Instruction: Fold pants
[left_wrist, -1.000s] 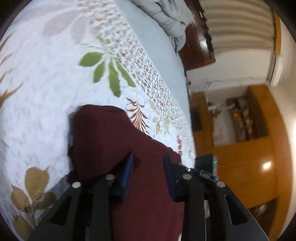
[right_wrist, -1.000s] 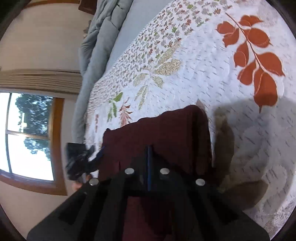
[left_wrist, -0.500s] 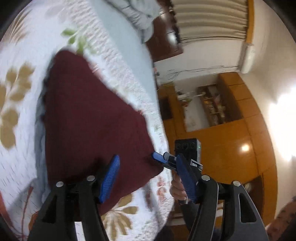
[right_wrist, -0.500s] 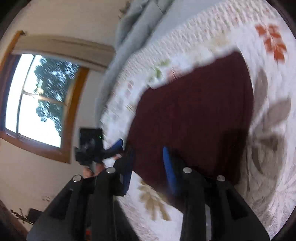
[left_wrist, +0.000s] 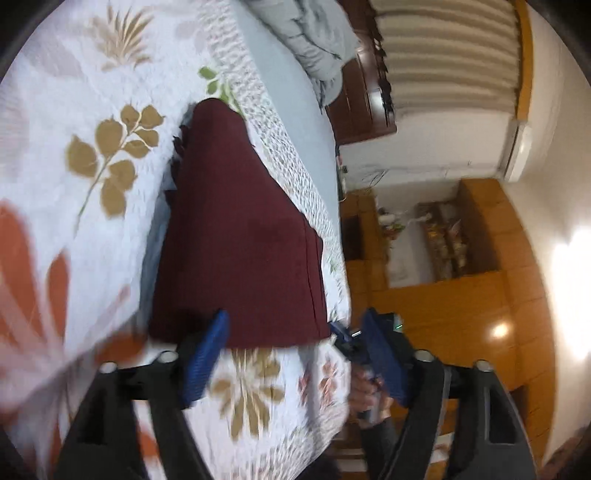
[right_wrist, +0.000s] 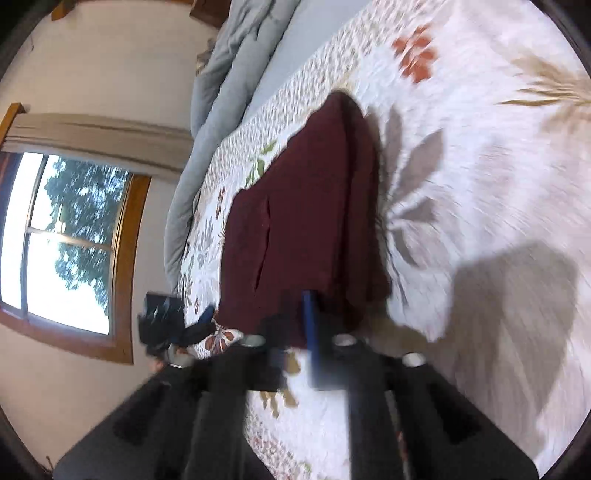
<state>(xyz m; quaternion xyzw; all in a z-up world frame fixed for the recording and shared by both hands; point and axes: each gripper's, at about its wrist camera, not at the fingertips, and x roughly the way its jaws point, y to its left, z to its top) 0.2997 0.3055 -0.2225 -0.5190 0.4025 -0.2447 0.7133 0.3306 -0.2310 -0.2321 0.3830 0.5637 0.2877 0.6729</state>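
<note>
The maroon pants (left_wrist: 240, 236) lie folded into a compact stack on the floral bedspread (left_wrist: 74, 110). My left gripper (left_wrist: 295, 325) is open and empty, just off the near edge of the stack. In the right wrist view the pants (right_wrist: 306, 221) lie flat ahead of my right gripper (right_wrist: 306, 295), whose blue pads are pressed together with no cloth between them. The right gripper also shows in the left wrist view (left_wrist: 347, 338), and the left gripper in the right wrist view (right_wrist: 199, 325), each beside the bed edge.
A grey duvet (right_wrist: 229, 85) is bunched along the far side of the bed. A window (right_wrist: 62, 236) is on the wall in the right wrist view. Wooden cabinets (left_wrist: 461, 295) and a dark wooden door (left_wrist: 365, 107) stand beyond the bed.
Both grippers have pulled back from the pants toward the near bed edge. The left gripper opened wider. The right gripper opened off the cloth half a second ago and has shut again, empty.
</note>
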